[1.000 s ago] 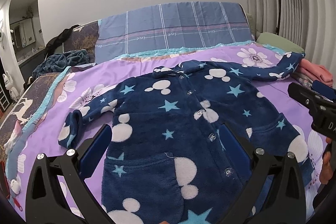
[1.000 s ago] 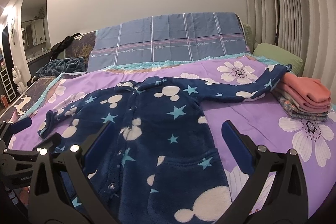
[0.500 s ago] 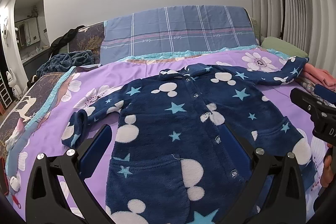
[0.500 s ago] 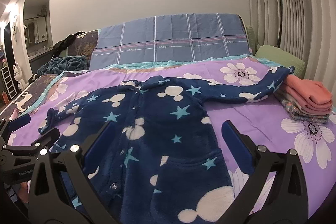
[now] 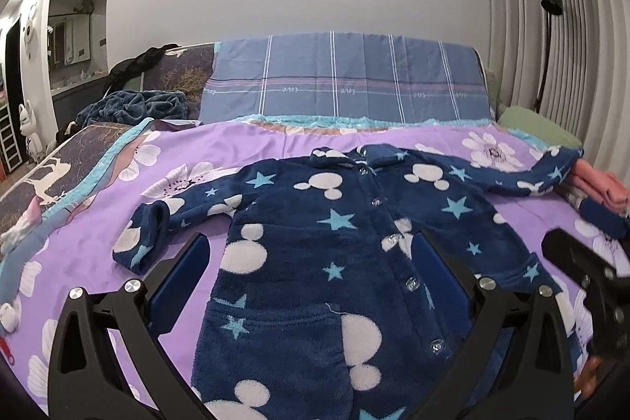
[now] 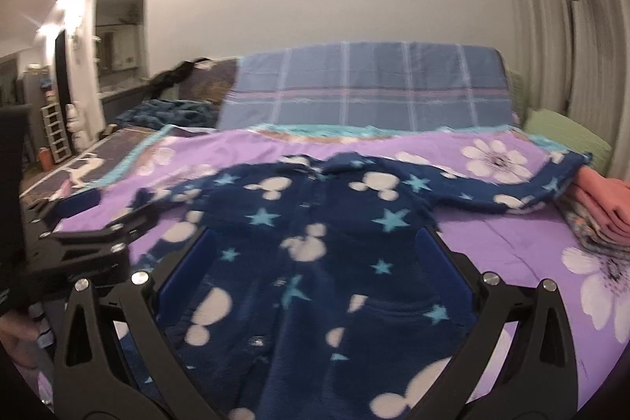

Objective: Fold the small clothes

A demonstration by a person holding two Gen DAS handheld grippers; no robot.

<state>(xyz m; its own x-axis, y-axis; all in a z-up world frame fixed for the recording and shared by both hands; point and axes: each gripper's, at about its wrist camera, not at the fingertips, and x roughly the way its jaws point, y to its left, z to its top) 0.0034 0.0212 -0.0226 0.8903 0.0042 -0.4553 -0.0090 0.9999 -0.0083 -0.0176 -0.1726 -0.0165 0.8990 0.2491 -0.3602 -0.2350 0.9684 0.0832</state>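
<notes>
A navy fleece child's jacket [image 5: 338, 254] with white blobs and blue stars lies flat and buttoned on the purple flowered bedspread [image 5: 244, 148]. Its left sleeve [image 5: 149, 235] is bent short; its right sleeve [image 5: 543, 172] stretches out to the clothes pile. My left gripper [image 5: 311, 258] is open and empty, hovering above the jacket's lower left half. My right gripper [image 6: 315, 254] is open and empty above the jacket [image 6: 315, 247], near its middle. Each gripper shows at the edge of the other's view.
A stack of folded clothes with a pink top piece [image 6: 606, 199] lies at the right edge of the bed. A blue plaid cover [image 5: 346, 81] stands behind, a green pillow [image 6: 563, 132] at the far right, and crumpled dark blankets [image 5: 134, 105] at the far left.
Both grippers have pulled back and tilted up a little, so the jacket sits lower in each view. The right wrist view is now blurred and has shifted left. The jacket has not moved.
</notes>
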